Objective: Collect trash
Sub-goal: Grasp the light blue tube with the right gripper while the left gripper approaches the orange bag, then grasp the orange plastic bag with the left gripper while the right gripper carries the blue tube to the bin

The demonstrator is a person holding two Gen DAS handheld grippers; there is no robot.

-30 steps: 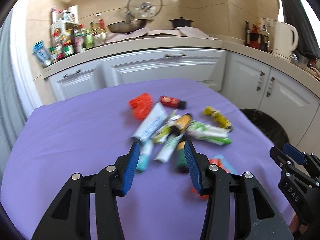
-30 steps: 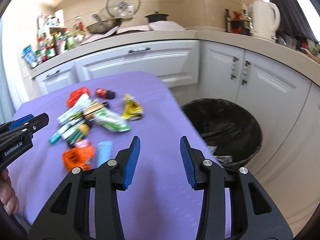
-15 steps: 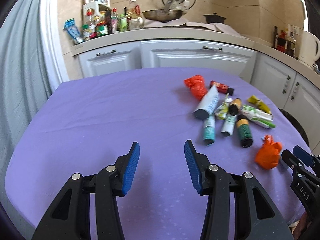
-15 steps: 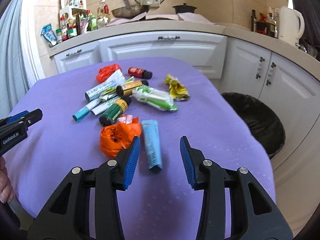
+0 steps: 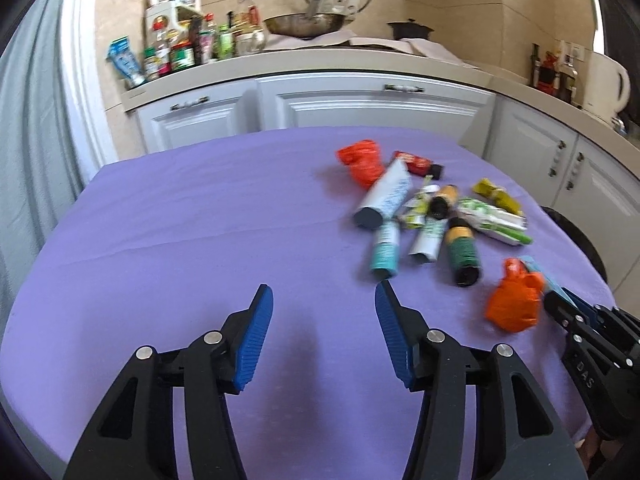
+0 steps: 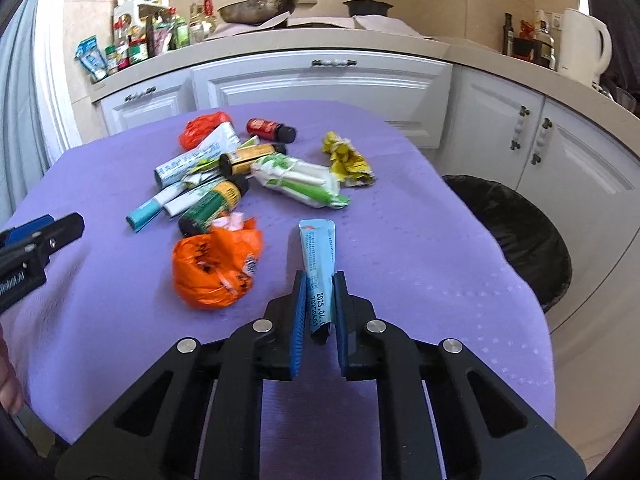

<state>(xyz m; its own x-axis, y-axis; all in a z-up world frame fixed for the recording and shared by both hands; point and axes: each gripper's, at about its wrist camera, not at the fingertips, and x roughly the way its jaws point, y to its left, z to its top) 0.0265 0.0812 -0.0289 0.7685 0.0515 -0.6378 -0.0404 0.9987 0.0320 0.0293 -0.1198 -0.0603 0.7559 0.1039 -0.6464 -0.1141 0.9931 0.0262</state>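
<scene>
Hovering at lower centre of the left wrist view, the left claw [image 5: 324, 312] is released, jaws just widened, nothing between them, over bare purple worktop [image 5: 180, 220]; trash pile [image 5: 432, 216] sits right of centre. Right wrist view: right claw [image 6: 320, 296], just closed, clenched on a light blue tube [image 6: 318, 256] lying on the worktop at centre; orange bag [image 6: 212, 268] just left, black bin [image 6: 520, 236] at right.

Table cover: my workspace was a purple cloth [image 6: 420, 240], creased in places.
Cabinets: white doors [image 6: 320, 84] stood behind it, under a pale counter.
Counter left: I saw crowded bottles and jars [image 5: 180, 48].
Counter middle: a pan [image 6: 256, 10] and a dark pot [image 6: 368, 6].
Counter right: a white kettle [image 6: 584, 48] stood beside dark bottles.
</scene>
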